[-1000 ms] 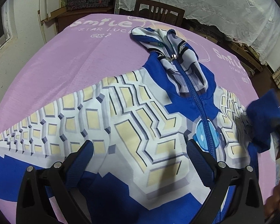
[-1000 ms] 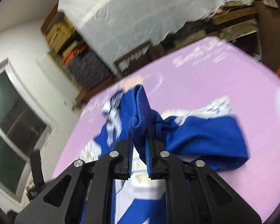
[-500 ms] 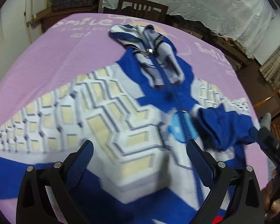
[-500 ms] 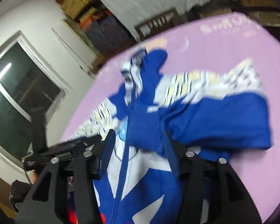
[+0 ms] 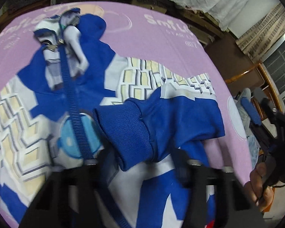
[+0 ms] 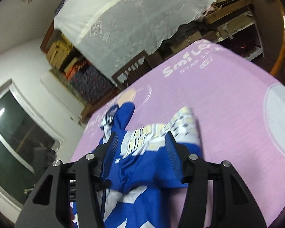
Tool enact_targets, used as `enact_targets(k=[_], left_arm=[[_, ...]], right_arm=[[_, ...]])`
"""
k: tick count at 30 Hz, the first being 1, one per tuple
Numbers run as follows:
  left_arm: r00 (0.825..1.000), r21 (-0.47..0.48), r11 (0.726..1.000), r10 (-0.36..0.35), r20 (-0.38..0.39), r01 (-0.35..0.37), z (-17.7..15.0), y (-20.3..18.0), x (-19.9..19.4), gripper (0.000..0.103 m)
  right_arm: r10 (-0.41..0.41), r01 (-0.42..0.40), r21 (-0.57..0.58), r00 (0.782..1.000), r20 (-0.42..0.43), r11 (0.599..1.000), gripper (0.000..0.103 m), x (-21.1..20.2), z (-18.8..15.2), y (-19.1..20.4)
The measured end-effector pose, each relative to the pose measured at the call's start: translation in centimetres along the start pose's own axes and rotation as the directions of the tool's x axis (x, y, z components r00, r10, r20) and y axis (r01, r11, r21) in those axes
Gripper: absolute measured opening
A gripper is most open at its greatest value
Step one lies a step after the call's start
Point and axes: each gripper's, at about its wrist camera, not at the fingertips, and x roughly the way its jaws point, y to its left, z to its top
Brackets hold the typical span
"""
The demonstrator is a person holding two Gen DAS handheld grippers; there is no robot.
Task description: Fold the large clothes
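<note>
Blue-and-white zip jacket (image 5: 66,102) spread front-up on the pink sheet (image 5: 161,43), 1 sleeve folded in over the chest.
Left gripper (image 5: 140,163): jaws have just been closing, now narrow, with the sleeve's ribbed blue cuff (image 5: 127,131) lying right at them; motion blur hides the pads, so I cannot tell if they pinch it. Right gripper (image 6: 140,152): jaws have just been opening, now about half wide, blue pads either side of the folded sleeve (image 6: 148,163) but not pressing it, fabric lies loose below. Hood (image 5: 64,38) bunched at the far end, zipper (image 5: 74,114) closed down the middle. Bare fingers (image 5: 260,188) grip the right tool's handle at the frame edge.
</note>
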Motion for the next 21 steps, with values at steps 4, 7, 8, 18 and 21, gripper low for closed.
enact_targets(k=[4, 7, 8, 18, 21], left_arm=[[0.999, -0.014, 0.999, 0.033, 0.032, -0.033, 0.4, 0.1, -0.2, 0.013], [0.989, -0.010, 0.996, 0.090, 0.116, -0.090, 0.5, 0.8, -3.3, 0.012], [0.987, -0.009, 0.996, 0.090, 0.133, -0.089, 0.4, 0.9, -4.1, 0.012], [0.961, -0.077, 0.982, 0.183, 0.209, -0.171, -1.9, 6.1, -9.5, 0.013], [0.954, -0.113, 0.976, 0.209, 0.213, -0.189, -2.9, 8.1, -10.0, 0.013]], right_arm=[[-0.020, 0.020, 0.018, 1.000, 0.022, 1.000, 0.051, -0.6, 0.5, -1.0], [-0.013, 0.012, 0.024, 1.000, 0.026, 1.000, 0.051, -0.9, 0.6, -1.3], [-0.011, 0.010, 0.021, 1.000, 0.026, 1.000, 0.051, -1.0, 0.6, -1.2], [0.023, -0.038, -0.117, 0.992, -0.124, 0.992, 0.029, 2.3, -2.3, 2.8], [0.019, -0.046, -0.155, 0.985, -0.173, 0.987, 0.028, 3.4, -3.3, 3.8]])
